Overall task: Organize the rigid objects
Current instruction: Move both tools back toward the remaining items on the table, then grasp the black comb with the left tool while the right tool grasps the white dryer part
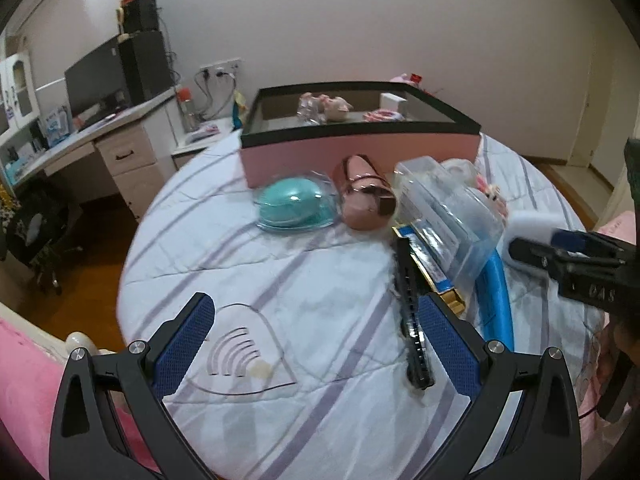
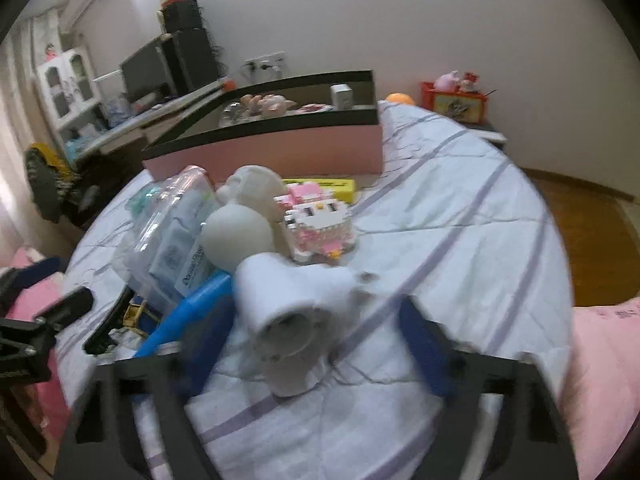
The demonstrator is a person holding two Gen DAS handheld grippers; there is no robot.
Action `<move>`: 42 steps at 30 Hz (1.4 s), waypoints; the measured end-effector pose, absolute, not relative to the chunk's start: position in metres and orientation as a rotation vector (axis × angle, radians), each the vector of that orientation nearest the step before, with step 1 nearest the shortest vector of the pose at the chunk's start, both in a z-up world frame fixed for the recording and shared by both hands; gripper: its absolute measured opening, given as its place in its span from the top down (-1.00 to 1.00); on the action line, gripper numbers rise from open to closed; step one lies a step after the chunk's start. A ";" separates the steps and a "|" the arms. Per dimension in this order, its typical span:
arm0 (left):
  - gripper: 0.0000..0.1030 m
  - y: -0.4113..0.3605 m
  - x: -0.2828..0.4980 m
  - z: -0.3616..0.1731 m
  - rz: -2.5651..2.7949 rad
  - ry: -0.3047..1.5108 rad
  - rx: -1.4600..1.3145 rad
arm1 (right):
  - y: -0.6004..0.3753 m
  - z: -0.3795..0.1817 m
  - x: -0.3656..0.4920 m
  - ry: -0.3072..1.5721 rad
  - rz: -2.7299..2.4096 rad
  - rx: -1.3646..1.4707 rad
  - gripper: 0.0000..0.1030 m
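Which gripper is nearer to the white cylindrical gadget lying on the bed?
Right. The right gripper has its fingers either side of the white gadget, not visibly gripping. The left gripper hangs off to one side, over the clear heart-shaped plate.

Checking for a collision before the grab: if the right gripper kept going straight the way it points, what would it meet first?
Most likely the white cylindrical device, which lies between the right gripper's open fingers. Blur makes depth uncertain. The pink block toy sits farther behind.

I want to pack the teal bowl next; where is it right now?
In the left wrist view, the teal bowl sits left of centre on the striped bed cover, before the pink box, left of the pink pouch.
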State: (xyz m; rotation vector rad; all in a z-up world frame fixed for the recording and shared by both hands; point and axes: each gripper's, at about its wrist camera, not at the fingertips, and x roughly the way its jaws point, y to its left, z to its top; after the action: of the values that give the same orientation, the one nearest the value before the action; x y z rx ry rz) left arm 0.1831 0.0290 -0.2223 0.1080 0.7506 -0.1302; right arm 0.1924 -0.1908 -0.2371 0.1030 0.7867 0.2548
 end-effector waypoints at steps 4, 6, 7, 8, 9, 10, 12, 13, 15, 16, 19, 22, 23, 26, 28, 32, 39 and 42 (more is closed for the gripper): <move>-1.00 0.017 0.183 -0.227 -0.191 0.772 0.139 | -0.196 -0.235 0.189 0.778 0.243 0.088 -0.20; -1.00 0.011 0.184 -0.231 -0.210 0.781 0.154 | -0.199 -0.234 0.187 0.778 0.240 0.091 -0.20; -1.00 0.009 0.186 -0.234 -0.212 0.791 0.156 | -0.201 -0.234 0.186 0.777 0.234 0.090 -0.20; -0.96 0.008 0.188 -0.237 -0.218 0.802 0.154 | -0.202 -0.234 0.187 0.777 0.234 0.092 -0.20; -0.90 0.006 0.191 -0.241 -0.224 0.821 0.151 | -0.203 -0.234 0.187 0.775 0.237 0.097 -0.20; -0.71 0.005 0.193 -0.243 -0.230 0.834 0.150 | -0.204 -0.234 0.188 0.772 0.236 0.099 -0.20; -0.48 0.003 0.196 -0.248 -0.243 0.850 0.141 | -0.203 -0.234 0.189 0.767 0.233 0.092 -0.21; -0.45 0.003 0.196 -0.247 -0.249 0.844 0.136 | -0.203 -0.234 0.189 0.765 0.230 0.092 -0.21; -0.23 0.005 0.197 -0.244 -0.269 0.846 0.127 | -0.202 -0.235 0.189 0.765 0.231 0.092 -0.21; -0.21 0.006 0.198 -0.243 -0.279 0.849 0.124 | -0.203 -0.234 0.188 0.765 0.231 0.094 -0.21; 0.02 0.011 0.196 -0.242 -0.278 0.844 0.134 | -0.203 -0.234 0.190 0.765 0.233 0.100 -0.22; 0.45 0.017 0.197 -0.242 -0.249 0.836 0.138 | -0.202 -0.236 0.192 0.764 0.227 0.099 -0.23; 0.50 0.018 0.198 -0.243 -0.252 0.840 0.130 | -0.202 -0.237 0.193 0.763 0.225 0.100 -0.23; 0.57 0.017 0.201 -0.244 -0.252 0.831 0.128 | -0.200 -0.238 0.194 0.768 0.217 0.096 -0.25; 0.57 0.015 0.204 -0.244 -0.250 0.826 0.132 | -0.199 -0.239 0.196 0.770 0.211 0.092 -0.27; 0.56 0.015 0.211 -0.244 -0.249 0.826 0.110 | -0.198 -0.238 0.202 0.776 0.199 0.089 -0.34; 0.69 0.018 0.210 -0.242 -0.250 0.806 0.094 | -0.201 -0.236 0.207 0.775 0.216 0.112 -0.25; 0.70 0.021 0.206 -0.237 -0.258 0.793 0.080 | -0.199 -0.235 0.204 0.770 0.214 0.095 -0.25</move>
State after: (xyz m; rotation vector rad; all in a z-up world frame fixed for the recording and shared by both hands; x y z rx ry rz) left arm 0.2065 0.0210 -0.2372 0.0799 0.7932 -0.2577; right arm 0.2042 -0.1990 -0.2345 0.0948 0.7702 0.2144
